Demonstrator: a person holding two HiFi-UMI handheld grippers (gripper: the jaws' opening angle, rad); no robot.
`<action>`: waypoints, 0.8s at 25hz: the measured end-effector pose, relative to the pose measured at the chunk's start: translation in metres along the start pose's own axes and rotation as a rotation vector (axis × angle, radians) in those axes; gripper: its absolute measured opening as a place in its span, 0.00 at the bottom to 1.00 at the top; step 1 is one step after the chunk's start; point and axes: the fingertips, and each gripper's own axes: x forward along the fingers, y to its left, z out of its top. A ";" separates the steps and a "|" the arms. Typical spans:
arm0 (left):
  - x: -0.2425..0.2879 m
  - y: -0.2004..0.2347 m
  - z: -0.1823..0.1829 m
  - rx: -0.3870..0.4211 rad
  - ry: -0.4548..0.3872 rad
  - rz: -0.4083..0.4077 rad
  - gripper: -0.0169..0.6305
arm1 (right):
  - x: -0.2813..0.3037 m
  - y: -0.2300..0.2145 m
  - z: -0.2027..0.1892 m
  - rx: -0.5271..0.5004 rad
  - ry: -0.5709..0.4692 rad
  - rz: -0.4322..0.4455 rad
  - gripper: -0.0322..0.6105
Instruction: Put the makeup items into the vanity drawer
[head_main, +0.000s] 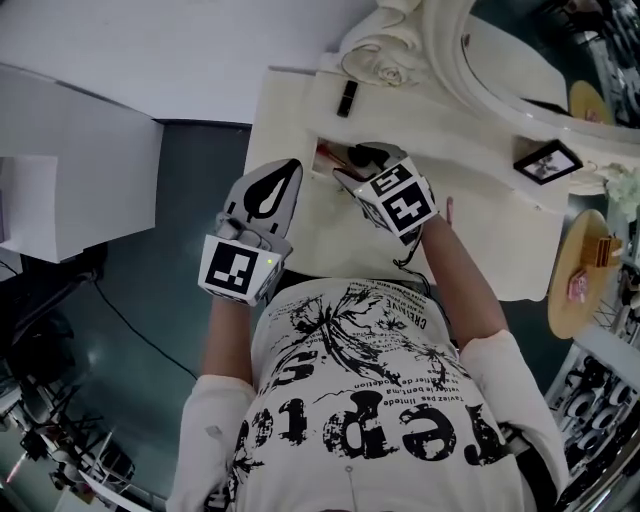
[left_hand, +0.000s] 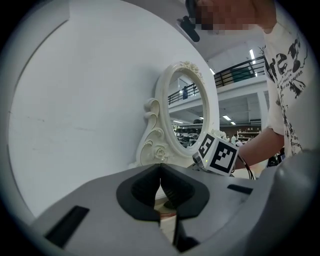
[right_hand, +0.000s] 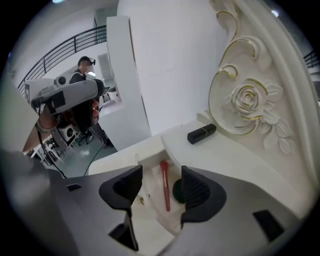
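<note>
The white vanity's drawer (right_hand: 162, 217) stands pulled out. Inside it lie a red-handled brush (right_hand: 164, 186) and a dark green round item (right_hand: 176, 190). My right gripper (right_hand: 161, 187) hovers just above the drawer, pointing steeply down. Its jaws are open with nothing pressed between them. A black lipstick (right_hand: 201, 133) lies on the vanity top by the mirror's carved rose; it also shows as the black lipstick (head_main: 347, 97) in the head view. My left gripper (head_main: 288, 168) is shut and empty, held level at the vanity's left edge, beside the right gripper (head_main: 362, 160).
The ornate oval mirror (left_hand: 190, 115) rises at the back of the vanity. On its right side stand a small black photo frame (head_main: 547, 161) and a pink item (head_main: 449, 210). A round wooden stand (head_main: 585, 270) is further right, and a white cabinet (head_main: 70, 190) stands to the left.
</note>
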 end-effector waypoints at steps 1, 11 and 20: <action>0.004 -0.005 0.002 0.005 -0.005 -0.016 0.05 | -0.005 -0.003 -0.003 0.011 -0.004 -0.011 0.46; 0.065 -0.089 0.015 0.049 -0.011 -0.237 0.05 | -0.078 -0.060 -0.078 0.184 0.002 -0.185 0.46; 0.111 -0.170 0.007 0.053 0.022 -0.404 0.05 | -0.132 -0.094 -0.175 0.351 0.055 -0.314 0.44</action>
